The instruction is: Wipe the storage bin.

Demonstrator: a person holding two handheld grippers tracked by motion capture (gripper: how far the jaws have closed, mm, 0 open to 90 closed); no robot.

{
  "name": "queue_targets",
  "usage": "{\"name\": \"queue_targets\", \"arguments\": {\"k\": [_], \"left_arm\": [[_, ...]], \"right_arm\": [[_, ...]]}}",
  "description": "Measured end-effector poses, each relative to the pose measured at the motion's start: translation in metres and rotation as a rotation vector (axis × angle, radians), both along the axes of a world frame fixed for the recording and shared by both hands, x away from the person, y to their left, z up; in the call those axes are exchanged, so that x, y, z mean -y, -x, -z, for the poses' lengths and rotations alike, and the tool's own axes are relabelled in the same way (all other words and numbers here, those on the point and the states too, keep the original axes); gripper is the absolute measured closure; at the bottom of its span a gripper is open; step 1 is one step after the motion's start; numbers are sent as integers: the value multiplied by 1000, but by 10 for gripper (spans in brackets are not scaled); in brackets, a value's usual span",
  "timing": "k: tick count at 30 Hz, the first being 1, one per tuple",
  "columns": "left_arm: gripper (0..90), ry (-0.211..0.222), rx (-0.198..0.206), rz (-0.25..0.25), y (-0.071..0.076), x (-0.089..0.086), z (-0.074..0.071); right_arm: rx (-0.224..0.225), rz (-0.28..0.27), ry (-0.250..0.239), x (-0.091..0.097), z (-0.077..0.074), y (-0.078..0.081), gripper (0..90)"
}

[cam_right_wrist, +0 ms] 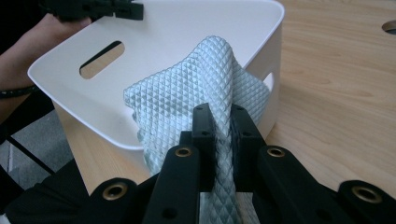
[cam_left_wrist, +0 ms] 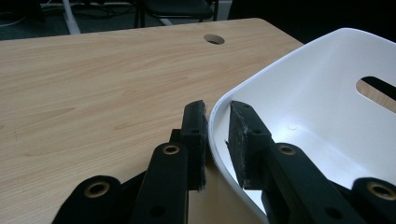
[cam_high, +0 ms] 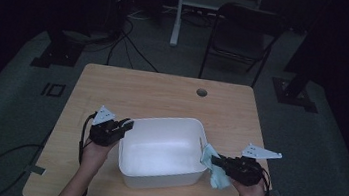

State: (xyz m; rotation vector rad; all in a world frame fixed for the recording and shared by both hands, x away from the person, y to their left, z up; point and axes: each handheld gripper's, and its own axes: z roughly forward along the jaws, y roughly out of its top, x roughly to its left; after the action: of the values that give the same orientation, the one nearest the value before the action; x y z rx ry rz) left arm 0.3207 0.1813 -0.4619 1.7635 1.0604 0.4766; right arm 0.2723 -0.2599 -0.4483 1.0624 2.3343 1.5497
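High view, tub: a white plastic tub is sitting on the wooden table near its front edge, its inside looking bare and white.
High view, cloth: a pale blue cloth is hanging against the outside of the tub's right wall, its top at the rim.
High view, grippers: the left gripper is gripping the tub's left rim, while the right gripper is holding the cloth at the right rim; a person's forearms are coming in from the bottom edge.
Left gripper view, tub: the tub's curved rim is passing between the two black jaws, which are standing narrowly apart, one pad outside the wall and one inside; whether both pads are pressing on it cannot be told for sure. A slot handle is showing in the far wall.
Right gripper view, cloth: the cloth, woven in a raised diamond pattern, is being pinched between nearly closed jaws and is draping over the tub's near rim, partly inside and partly down the outer wall.
Right gripper view, far side: the left gripper is clamping the opposite rim above a slot handle.
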Motion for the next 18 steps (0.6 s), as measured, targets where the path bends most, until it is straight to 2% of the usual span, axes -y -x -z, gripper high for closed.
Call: {"name": "queue_targets", "arguments": {"k": [12,18], "left_arm": [[763,-5,0,-5,0,1,0],[763,-5,0,-8,0,2,0]], "right_arm": [[-10,14,-27,-3,9,-2,833],[-9,23,-23,-4,10,-3,834]]}}
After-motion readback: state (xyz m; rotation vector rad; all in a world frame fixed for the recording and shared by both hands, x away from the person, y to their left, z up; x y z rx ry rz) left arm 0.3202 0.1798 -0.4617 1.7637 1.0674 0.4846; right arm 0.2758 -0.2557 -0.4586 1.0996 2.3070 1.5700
